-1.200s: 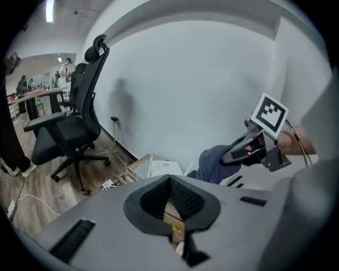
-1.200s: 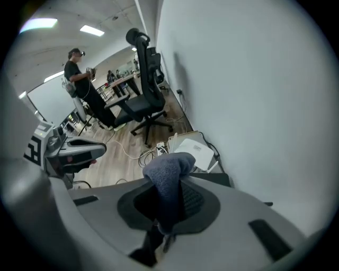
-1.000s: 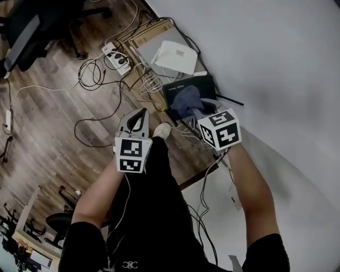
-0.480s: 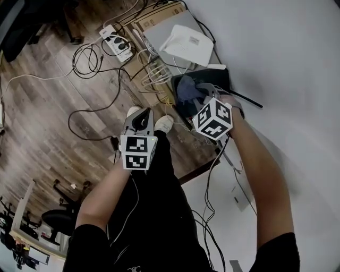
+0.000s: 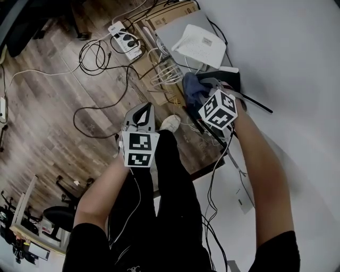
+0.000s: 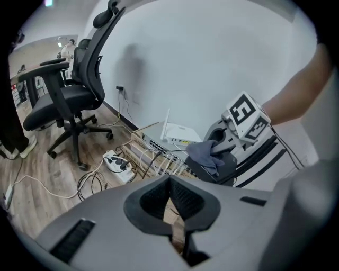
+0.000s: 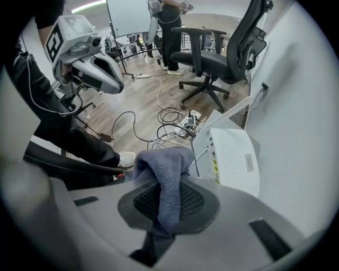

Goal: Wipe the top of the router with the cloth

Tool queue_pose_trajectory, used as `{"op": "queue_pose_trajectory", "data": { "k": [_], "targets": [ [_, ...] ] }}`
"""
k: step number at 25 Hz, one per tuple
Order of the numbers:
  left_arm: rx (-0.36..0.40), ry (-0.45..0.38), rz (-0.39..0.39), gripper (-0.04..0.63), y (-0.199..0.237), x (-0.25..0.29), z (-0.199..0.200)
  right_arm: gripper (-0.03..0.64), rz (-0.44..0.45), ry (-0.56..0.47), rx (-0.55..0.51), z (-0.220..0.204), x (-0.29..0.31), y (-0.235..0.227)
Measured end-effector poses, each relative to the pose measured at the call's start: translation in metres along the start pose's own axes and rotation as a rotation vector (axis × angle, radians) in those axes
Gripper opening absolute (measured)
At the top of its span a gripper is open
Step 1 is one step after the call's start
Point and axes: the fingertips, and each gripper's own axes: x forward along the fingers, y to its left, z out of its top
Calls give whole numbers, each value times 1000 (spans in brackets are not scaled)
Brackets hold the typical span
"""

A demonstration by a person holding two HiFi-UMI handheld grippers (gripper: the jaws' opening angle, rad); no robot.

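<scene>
A grey-blue cloth (image 5: 192, 88) is pinched in my right gripper (image 5: 206, 88), which is shut on it. In the right gripper view the cloth (image 7: 165, 170) hangs bunched over the jaws. It sits at the near-left edge of a black router (image 5: 230, 78) with long antennas (image 6: 265, 159), by the wall. A white router (image 5: 200, 44) lies just beyond, on a grey network switch (image 5: 169, 35), and in the right gripper view the white router (image 7: 234, 159) is right of the cloth. My left gripper (image 5: 142, 110) hovers over the floor to the left, shut and empty.
Tangled cables (image 5: 101, 58) and a white power strip (image 5: 125, 39) lie on the wood floor. A cardboard box (image 5: 170, 11) sits behind the switch. An office chair (image 6: 66, 95) stands further left. The person's shoe (image 5: 170, 124) and black-trousered legs are below the grippers.
My right gripper has turned and carried the cloth a little towards the white router. The head view has shifted. My left gripper has stayed in about the same place.
</scene>
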Motion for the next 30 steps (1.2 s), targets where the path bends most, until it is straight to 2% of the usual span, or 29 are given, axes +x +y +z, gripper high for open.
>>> {"op": "queue_pose_trajectory", "data": {
  "k": [5, 13, 17, 24, 30],
  "targets": [
    [1, 5, 19, -2, 12, -1, 4, 20, 59, 31, -101, -3, 4, 10],
    [26, 28, -11, -2, -1, 7, 1, 20, 237, 70, -121, -33, -2, 56],
    [28, 27, -35, -2, -15, 11, 1, 20, 295, 66, -196, -45, -5, 82],
    [49, 36, -52, -2, -26, 13, -3, 20, 300, 68, -217, -55, -5, 93],
    [51, 41, -38, -2, -23, 14, -7, 20, 312, 175, -235, -90, -8, 83]
  ]
}}
